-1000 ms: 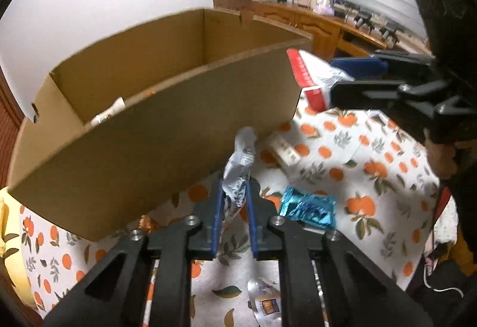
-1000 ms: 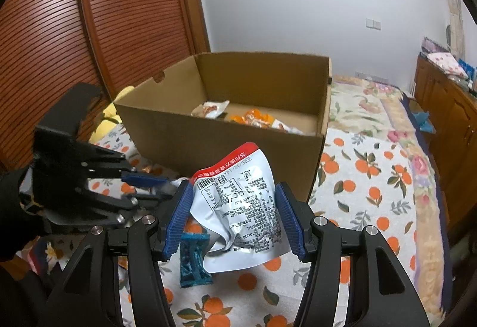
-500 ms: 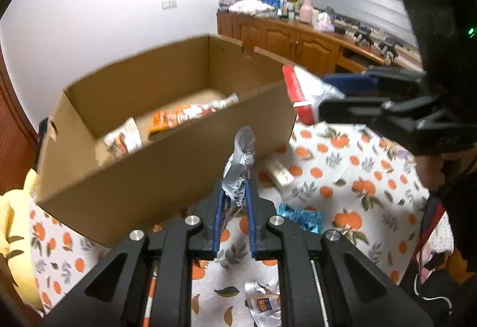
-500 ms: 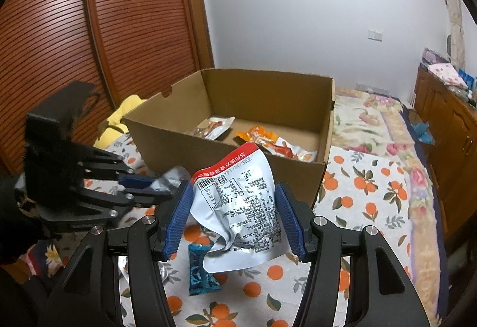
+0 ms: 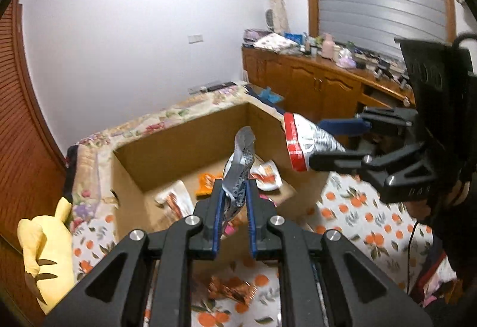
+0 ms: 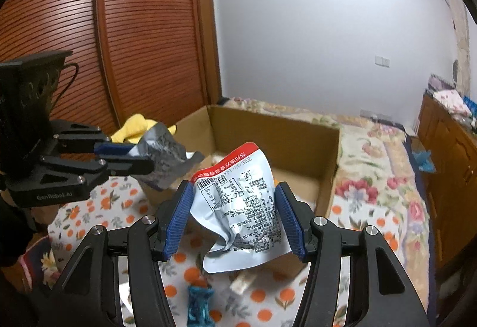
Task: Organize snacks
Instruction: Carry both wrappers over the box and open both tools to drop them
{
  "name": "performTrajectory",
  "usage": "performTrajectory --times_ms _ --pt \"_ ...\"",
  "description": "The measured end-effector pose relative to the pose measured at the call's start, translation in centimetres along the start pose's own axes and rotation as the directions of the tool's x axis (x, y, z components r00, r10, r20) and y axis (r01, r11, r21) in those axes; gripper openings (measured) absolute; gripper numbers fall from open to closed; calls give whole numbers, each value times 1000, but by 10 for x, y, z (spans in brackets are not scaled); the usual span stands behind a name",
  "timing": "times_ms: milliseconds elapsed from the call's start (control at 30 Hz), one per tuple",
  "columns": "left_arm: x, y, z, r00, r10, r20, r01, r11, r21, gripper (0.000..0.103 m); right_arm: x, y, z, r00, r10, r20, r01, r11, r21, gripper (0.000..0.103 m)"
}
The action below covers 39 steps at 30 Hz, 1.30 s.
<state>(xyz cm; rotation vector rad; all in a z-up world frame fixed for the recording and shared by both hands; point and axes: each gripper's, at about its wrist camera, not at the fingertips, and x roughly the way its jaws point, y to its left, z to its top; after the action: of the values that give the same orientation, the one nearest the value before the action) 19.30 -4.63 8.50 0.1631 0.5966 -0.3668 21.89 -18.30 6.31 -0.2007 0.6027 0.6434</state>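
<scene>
While held over the near edge of the cardboard box [image 6: 274,130]: silver crumpled wrapper [image 5: 240,166] pinched tight in left gripper [image 5: 234,192]; white red-topped packet [image 6: 241,207], back print showing, clamped between blue pads of right gripper [image 6: 235,219]. Orange and white packets [image 5: 265,174] loose in box. On orange-print sheet [image 6: 268,297]: blue wrapper [image 6: 198,303]; yellow plush [image 5: 47,249] beside box. Since a second ago: both grippers higher, box interior now visible from left wrist.
</scene>
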Motion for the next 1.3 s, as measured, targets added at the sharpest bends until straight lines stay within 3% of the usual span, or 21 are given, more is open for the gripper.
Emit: performTrajectory --times_ms 400,600,933,1300 --pt "44 47 14 995 97 -2 -97 993 -63 11 62 -15 28 1000 2 -27 -2 1000 0 59" --pt "67 65 9 988 150 -25 -152 983 -103 11 85 -22 28 998 -1 -61 1 1000 9 59" --pt "80 71 -1 983 179 -51 -184 975 -124 12 107 -19 20 994 -3 -106 4 1000 3 59" --pt "77 71 -2 977 208 -51 -213 968 -136 31 110 -18 16 993 -5 -119 7 1000 18 59"
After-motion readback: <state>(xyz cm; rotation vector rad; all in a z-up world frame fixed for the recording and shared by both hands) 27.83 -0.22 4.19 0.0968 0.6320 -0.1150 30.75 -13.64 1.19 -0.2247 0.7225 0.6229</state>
